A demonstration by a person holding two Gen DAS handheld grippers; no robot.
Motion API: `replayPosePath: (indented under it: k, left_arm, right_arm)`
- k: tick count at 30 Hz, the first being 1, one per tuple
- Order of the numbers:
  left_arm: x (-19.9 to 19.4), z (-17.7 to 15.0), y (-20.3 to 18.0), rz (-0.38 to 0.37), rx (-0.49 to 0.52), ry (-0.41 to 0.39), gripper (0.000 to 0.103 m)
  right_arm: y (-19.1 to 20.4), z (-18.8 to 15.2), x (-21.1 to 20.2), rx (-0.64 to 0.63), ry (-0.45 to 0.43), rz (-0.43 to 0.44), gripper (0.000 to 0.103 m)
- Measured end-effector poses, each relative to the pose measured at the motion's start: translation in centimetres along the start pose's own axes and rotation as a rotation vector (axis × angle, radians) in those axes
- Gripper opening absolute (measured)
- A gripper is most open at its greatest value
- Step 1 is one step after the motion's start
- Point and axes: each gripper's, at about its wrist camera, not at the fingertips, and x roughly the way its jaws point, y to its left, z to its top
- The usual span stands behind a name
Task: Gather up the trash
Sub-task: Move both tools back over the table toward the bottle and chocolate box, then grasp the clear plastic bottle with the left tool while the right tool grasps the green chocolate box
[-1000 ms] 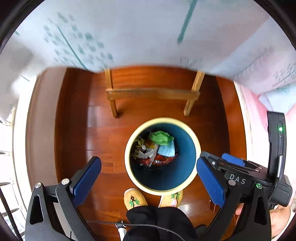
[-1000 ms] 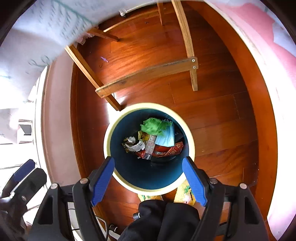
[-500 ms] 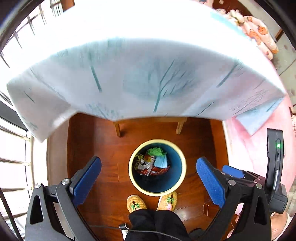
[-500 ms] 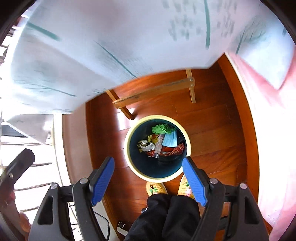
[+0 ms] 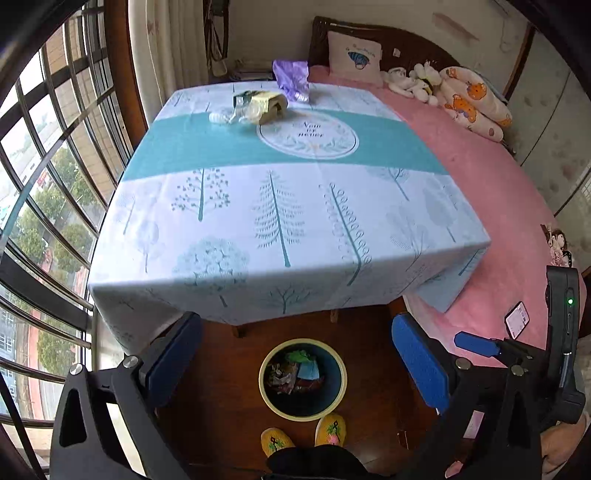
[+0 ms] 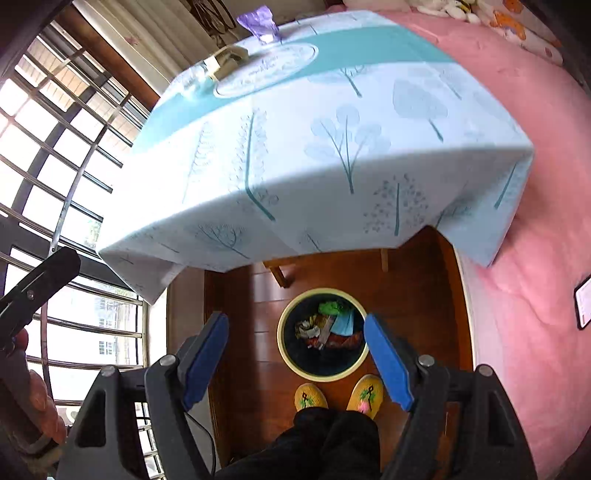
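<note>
A round blue bin with a cream rim point(image 5: 334, 397) point(image 6: 356, 363) stands on the wood floor by the table, holding several pieces of trash. On the far side of the tablecloth point(image 5: 280, 206) point(image 6: 332, 122) lie a yellowish carton point(image 5: 267, 105) point(image 6: 229, 59), clear crumpled plastic point(image 5: 225, 116) point(image 6: 194, 79) and a purple bag point(image 5: 291, 79) point(image 6: 260, 24). My left gripper point(image 5: 295, 360) is open and empty, high above the bin. My right gripper point(image 6: 295, 349) is open and empty, also above the bin.
A pink bed point(image 5: 491, 177) point(image 6: 535, 221) with pillows and soft toys runs along the right. Windows with bars point(image 5: 40, 184) point(image 6: 55, 147) are at the left. My yellow slippers point(image 5: 304, 435) point(image 6: 338, 395) stand just before the bin. A phone point(image 5: 517, 319) lies on the bed.
Both grippers have risen from close over the bin to above table height, so the tabletop and its trash came into view. Both stay open and empty.
</note>
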Motion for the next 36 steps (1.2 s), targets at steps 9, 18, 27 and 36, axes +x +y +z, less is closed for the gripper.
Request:
replayPosePath:
  k: [9, 18, 27, 36]
  left_arm:
    - [-5.9, 3.9, 0.1, -0.02, 0.057, -0.129, 0.102]
    - [-8.3, 7.2, 2.1, 0.022, 0.062, -0.252, 0.102]
    - [-7.1, 11.0, 7.3, 0.048, -0.075, -0.25, 0.102]
    - [-2.0, 16.5, 10.9, 0.129, -0.233, -0.218, 0.102]
  right_arm:
    - [3.5, 4.2, -7.3, -0.068, -0.217, -0.06, 0.076]
    - [6.5, 7.1, -10.0, -0.119, -0.34, -0.087, 0.076]
    - [9.4, 10.8, -8.8, -0.22, -0.329, -0.085, 0.076]
    - [10.4, 20.2, -3.6, -0.356, -0.265, -0.021, 0.076]
